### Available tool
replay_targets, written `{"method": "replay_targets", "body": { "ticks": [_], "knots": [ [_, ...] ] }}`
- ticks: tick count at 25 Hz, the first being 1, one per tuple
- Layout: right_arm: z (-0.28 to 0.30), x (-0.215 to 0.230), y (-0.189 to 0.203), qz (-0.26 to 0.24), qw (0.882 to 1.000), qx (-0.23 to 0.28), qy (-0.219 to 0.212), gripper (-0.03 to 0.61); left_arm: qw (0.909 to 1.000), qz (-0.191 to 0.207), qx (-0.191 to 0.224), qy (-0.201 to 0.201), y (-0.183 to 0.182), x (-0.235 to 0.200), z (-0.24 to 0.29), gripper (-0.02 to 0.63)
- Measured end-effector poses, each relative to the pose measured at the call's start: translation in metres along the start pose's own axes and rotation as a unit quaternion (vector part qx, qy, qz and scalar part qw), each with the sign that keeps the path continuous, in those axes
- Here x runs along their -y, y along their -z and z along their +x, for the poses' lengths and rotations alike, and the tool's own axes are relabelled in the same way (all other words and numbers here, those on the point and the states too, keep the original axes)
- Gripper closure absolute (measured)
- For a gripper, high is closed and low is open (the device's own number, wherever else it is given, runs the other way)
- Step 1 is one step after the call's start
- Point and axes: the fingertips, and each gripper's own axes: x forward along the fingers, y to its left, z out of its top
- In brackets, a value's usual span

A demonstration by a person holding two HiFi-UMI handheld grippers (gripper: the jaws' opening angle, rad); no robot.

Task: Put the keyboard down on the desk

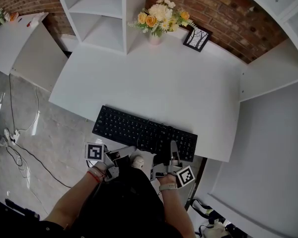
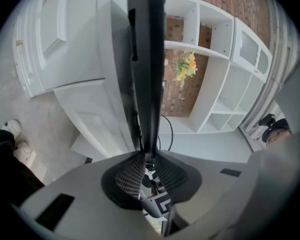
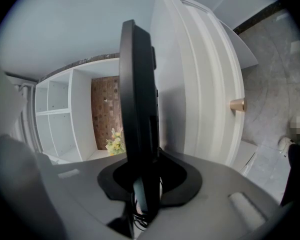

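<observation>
A black keyboard [image 1: 139,129] lies across the near edge of the white desk [image 1: 154,78], and its left end juts past the desk's corner over the floor. My left gripper [image 1: 123,152] grips the keyboard's near edge left of the middle. My right gripper [image 1: 173,151] grips the same edge near the right end. In the left gripper view the keyboard [image 2: 146,59] runs edge-on between the ribbed pads [image 2: 130,173] of my left gripper [image 2: 148,158], which press on it. The right gripper view shows the keyboard [image 3: 137,109] clamped in my right gripper [image 3: 142,186]. Whether it rests on the desk I cannot tell.
At the desk's back stand a vase of flowers [image 1: 159,19] and a small framed picture [image 1: 196,37] against the brick wall. A white shelf unit [image 1: 99,14] rises at the back left, and white cabinets [image 1: 273,133] flank the right. Cables [image 1: 20,148] lie on the floor at the left.
</observation>
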Motion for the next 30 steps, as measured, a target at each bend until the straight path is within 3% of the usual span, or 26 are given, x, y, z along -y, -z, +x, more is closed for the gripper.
{"method": "replay_targets", "body": {
  "ticks": [6,8,10,13,20,25,30],
  "knots": [
    [0.004,-0.010,0.001,-0.017,0.999,-0.042,-0.013,0.445,0.9993,-0.026,0.024,0.012,-0.001,0.003,0.004,0.565],
    [0.004,-0.015,0.005,-0.041,0.996,-0.070,-0.022,0.371,0.9991,-0.025,0.034,0.011,-0.005,0.001,0.003,0.565],
    [0.003,-0.020,0.011,-0.061,0.993,-0.098,-0.026,0.341,0.9975,-0.037,0.056,0.019,-0.011,0.001,0.002,0.565],
    [-0.002,-0.020,0.022,-0.068,0.989,-0.131,-0.029,0.341,0.9952,-0.050,0.080,0.027,-0.022,0.001,0.002,0.567],
    [-0.020,-0.017,0.051,-0.103,0.975,-0.196,-0.029,0.342,0.9955,-0.043,0.081,0.024,-0.032,0.002,0.007,0.568],
    [-0.021,-0.020,0.050,-0.162,0.962,-0.220,-0.025,0.344,0.9954,-0.048,0.077,0.029,-0.030,0.003,0.015,0.569],
    [-0.018,-0.028,0.051,-0.222,0.938,-0.263,-0.036,0.342,0.9955,-0.047,0.073,0.040,-0.028,0.006,0.020,0.569]
  ]
}}
